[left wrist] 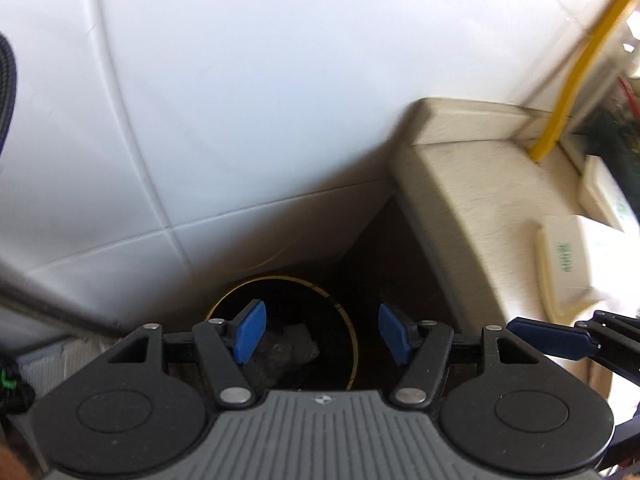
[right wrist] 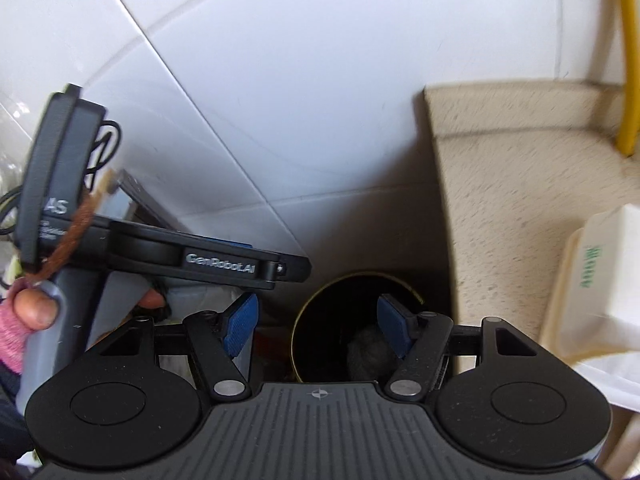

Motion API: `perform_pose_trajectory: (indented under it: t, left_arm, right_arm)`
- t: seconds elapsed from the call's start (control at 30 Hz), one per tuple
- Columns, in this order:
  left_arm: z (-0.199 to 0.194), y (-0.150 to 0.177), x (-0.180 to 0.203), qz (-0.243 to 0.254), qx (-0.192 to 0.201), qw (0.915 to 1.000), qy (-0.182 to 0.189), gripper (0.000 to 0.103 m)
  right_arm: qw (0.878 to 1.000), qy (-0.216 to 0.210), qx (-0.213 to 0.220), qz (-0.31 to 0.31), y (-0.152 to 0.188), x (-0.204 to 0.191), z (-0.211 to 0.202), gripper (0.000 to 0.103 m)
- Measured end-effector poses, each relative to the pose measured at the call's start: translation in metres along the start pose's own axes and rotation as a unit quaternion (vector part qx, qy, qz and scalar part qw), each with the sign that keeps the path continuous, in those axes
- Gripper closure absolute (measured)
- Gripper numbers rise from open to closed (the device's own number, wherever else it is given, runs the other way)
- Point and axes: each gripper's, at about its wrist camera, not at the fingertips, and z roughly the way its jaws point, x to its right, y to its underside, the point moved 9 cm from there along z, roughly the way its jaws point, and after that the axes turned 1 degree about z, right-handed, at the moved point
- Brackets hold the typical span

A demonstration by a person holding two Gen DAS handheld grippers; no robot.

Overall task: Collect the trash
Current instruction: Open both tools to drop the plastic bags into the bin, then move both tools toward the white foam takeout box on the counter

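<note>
both the left gripper (left wrist: pixel 318 334) and right gripper (right wrist: pixel 316 326) hang wide open and empty above the black bin (left wrist: pixel 280 332), where what looks like crumpled trash (left wrist: pixel 286 346) lies, so crowding together risks a clash.

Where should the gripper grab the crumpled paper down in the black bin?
Grab the crumpled paper by its raised top folds, coming straight down through the bin mouth. It lies low inside, and the round wall blocks every sideways approach. The left gripper hangs open above the opening, so it looks best placed, though the wad's exact shape is dim down there.
</note>
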Motion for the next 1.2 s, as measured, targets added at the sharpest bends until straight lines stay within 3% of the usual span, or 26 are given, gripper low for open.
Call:
perform_pose_trajectory:
  t: [0.2,0.37,0.47,0.7,0.97,1.2]
  left_arm:
    - [-0.01,-0.013,0.052,0.075,0.012,0.9965,0.034,0.044]
    - [-0.015,-0.024,0.101,0.142,0.021,0.9875,0.066,0.044]
    - [-0.018,-0.027,0.127,0.178,0.023,0.9804,0.08,0.044]
    - [-0.019,-0.029,0.18,0.25,0.024,0.9616,0.11,0.044]
    - [-0.015,-0.02,0.226,0.332,0.022,0.9332,0.136,0.044]
    - [-0.007,-0.041,0.256,0.409,0.028,0.8967,0.166,0.043]
  right_arm:
    - [0.997,0.021,0.056,0.044,0.006,0.02,-0.056,0.029]
    - [0.988,0.056,0.096,0.104,0.026,0.048,-0.103,0.028]
    - [0.979,0.078,0.12,0.148,0.047,0.064,-0.13,0.018]
    - [0.951,0.119,0.155,0.242,0.102,0.095,-0.175,0.018]
    - [0.915,0.125,0.184,0.336,0.144,0.124,-0.189,0.018]
    - [0.903,0.134,0.186,0.362,0.154,0.13,-0.187,0.018]
